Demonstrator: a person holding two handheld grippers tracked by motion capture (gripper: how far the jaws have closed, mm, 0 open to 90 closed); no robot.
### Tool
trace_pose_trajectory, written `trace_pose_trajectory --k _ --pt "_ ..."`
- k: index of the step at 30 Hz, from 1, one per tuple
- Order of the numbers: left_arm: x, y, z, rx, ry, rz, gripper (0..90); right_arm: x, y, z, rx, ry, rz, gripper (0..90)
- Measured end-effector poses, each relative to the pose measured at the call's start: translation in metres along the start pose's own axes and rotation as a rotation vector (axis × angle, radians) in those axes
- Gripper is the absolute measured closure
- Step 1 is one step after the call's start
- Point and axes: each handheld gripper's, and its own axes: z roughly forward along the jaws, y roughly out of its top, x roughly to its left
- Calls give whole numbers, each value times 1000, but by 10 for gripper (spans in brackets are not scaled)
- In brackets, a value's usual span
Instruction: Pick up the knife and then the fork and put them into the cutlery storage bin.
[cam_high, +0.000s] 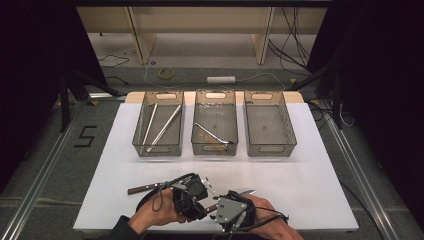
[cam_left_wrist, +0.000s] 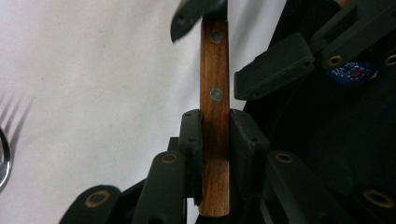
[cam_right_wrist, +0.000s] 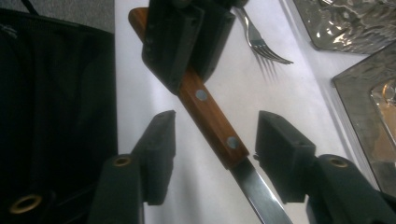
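1. Left gripper (cam_left_wrist: 215, 135) is clamped on the wooden handle of a knife (cam_left_wrist: 215, 93); in the left gripper view the handle runs straight up the middle of the frame with both pads squeezing its sides, two rivets showing above the grip
2. Right gripper (cam_right_wrist: 212, 140) isn't gripping anything; in the right gripper view its jaws stand on either side of the same knife (cam_right_wrist: 210, 116), right where handle meets blade, with a visible gap on both sides, so the pads aren't touching it
3. Knife sits low in the high view, bottom center, held just above the white counter (cam_high: 310, 170) between the two hands; the blade tip (cam_high: 247, 191) pokes out toward the right of the right gripper (cam_high: 231, 210), and the left gripper (cam_high: 192, 195) is just beside it on the left
4. Another wooden-handled utensil (cam_high: 145, 188) lies on the counter at the lower left, touching or tucked under the left gripper; can't tell which
5. Fork (cam_right_wrist: 261, 42) shows at the top of the right gripper view, lying on the counter beyond the knife
6. Three clear trays along the upper middle of the high view: left tray (cam_high: 137, 145) holds long metal rods, middle tray (cam_high: 196, 145) has a metal utensil, right tray (cam_high: 250, 147) looks bare
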Motion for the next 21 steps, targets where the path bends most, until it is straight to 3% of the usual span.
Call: trace_pose_trajectory --k 4,5,9,21 --pt "-2 2 0 1 -7 1 751 2 0 3 16 0 -17 529" --pt "-2 3 1 4 -9 2 750 0 0 3 25 5 -55 548" --pt "-2 5 0 12 -13 15 750 2 0 3 35 0 -51 580" --pt "0 10 0 10 -29 22 748 3 -2 4 40 -41 -117 665"
